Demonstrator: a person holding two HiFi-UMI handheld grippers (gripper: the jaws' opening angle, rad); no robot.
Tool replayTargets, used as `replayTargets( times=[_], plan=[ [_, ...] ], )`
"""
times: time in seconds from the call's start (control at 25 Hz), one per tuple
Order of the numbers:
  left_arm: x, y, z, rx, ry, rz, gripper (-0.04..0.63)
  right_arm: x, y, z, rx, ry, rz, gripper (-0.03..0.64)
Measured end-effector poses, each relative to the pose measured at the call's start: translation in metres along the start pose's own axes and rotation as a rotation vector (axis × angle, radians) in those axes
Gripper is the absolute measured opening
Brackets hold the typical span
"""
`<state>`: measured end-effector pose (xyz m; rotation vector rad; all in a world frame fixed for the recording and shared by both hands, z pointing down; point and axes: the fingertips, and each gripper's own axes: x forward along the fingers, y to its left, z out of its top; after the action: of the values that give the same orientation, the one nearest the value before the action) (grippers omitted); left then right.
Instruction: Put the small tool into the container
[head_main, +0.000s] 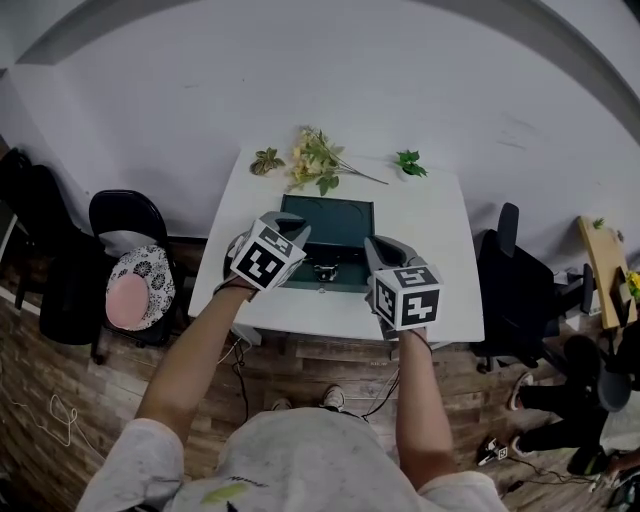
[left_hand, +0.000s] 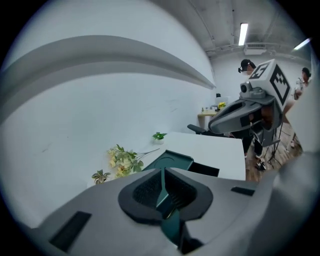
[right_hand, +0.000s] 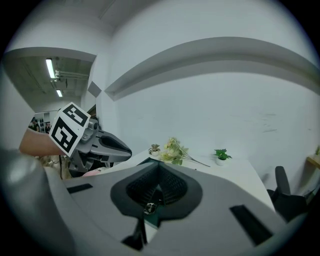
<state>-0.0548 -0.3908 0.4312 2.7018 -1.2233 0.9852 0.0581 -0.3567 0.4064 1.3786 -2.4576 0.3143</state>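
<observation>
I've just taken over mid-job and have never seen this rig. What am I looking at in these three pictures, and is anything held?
No robot here: a person holds a hand-held gripper in each hand; the marker cube on each is part of it. The head view looks down from the person's head. The other two cameras ride on the left hand-held gripper and the right hand-held gripper, looking along the jaws. On the white table lie a green box, a bunch of flowers, a brownish sprig and a small green plant. The right jaws look shut and empty. The left jaws stand nearly together with a green sliver between; whether they pinch the box, I cannot tell.
</observation>
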Motion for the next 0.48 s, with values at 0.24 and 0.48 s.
replayTargets(
  times=[0.24, 0.48],
  plan=[
    [-0.024, 0.008, 0.008, -0.147, -0.110, 0.054, 0.002, -0.003, 0.001, 0.012, -0.009, -0.023, -0.006, 0.005],
    [-0.048, 0.014, 0.009, -0.257, -0.177, 0.076, -0.002, -0.007, 0.003, 0.022, -0.005, -0.056, -0.003, 0.005]
  ],
)
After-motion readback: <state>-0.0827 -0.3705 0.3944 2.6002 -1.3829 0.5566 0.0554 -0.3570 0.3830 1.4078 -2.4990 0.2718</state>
